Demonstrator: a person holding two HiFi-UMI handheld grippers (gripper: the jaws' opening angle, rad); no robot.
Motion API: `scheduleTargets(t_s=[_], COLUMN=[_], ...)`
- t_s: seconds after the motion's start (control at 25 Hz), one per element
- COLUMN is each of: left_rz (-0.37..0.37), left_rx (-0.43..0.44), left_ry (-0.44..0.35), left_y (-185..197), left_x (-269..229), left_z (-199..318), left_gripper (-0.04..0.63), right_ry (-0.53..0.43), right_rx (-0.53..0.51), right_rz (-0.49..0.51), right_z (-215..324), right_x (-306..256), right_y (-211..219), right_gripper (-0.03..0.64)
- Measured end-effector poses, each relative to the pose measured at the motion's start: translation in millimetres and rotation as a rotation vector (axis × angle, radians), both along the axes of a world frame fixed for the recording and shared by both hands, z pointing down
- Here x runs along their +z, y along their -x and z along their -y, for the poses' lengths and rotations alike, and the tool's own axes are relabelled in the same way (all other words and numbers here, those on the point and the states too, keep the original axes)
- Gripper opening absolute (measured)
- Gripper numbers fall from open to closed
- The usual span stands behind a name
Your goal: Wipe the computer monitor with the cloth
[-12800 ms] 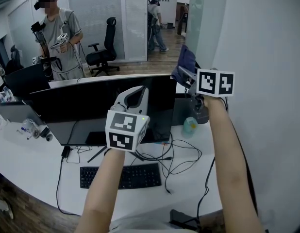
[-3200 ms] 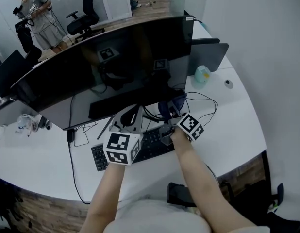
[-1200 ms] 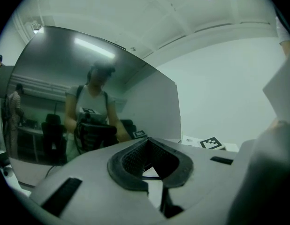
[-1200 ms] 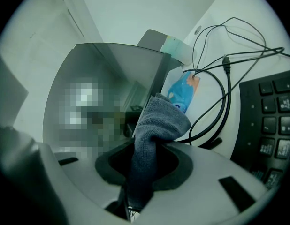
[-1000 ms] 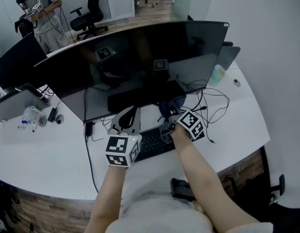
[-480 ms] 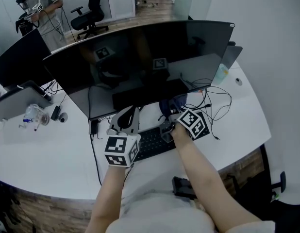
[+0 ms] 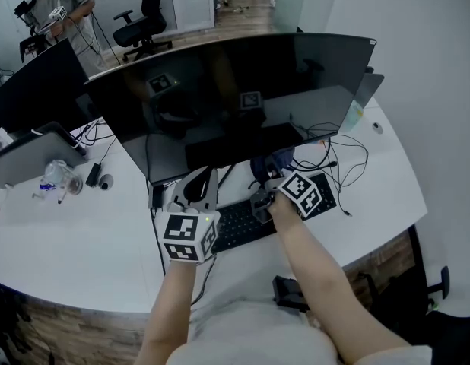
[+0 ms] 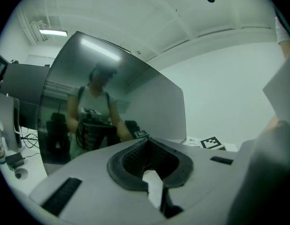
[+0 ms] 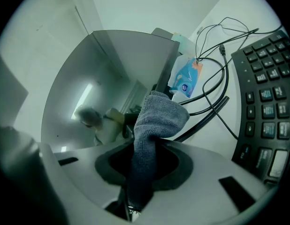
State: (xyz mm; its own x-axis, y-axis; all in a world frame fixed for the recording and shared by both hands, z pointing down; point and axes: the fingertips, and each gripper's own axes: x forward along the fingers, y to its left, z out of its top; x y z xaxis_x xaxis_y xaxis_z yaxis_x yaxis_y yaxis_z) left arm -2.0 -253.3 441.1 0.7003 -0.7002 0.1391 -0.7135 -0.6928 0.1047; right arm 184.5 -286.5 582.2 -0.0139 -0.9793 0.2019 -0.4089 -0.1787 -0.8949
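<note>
A curved white desk carries the wide dark monitor, a keyboard and loose cables. An office chair stands far left. The right gripper pinches the grey cloth near the monitor's lower edge. Only the left gripper view shows the left gripper pressed together, empty.

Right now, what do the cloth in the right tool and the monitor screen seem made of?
The cloth, clamped in the right tool: soft grey-blue fabric, probably microfibre, matte; a fine nubby weave and limp folds show. The monitor screen: dark, glossy panel, glass or hard plastic, cannot tell which; clear mirror-like reflections show on it.
</note>
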Motion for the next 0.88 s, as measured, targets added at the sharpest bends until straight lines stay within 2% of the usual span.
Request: scheduleTargets(t_s=[0.88], left_rz=[-0.034], left_rx=[-0.046], left_ry=[0.018], left_y=[54], left_x=[9], left_z=[1], left_gripper=[0.009], right_ry=[0.000], right_rx=[-0.023], right_rz=[0.012], right_z=[4], right_x=[1], right_y=[57], right_gripper=[0.092])
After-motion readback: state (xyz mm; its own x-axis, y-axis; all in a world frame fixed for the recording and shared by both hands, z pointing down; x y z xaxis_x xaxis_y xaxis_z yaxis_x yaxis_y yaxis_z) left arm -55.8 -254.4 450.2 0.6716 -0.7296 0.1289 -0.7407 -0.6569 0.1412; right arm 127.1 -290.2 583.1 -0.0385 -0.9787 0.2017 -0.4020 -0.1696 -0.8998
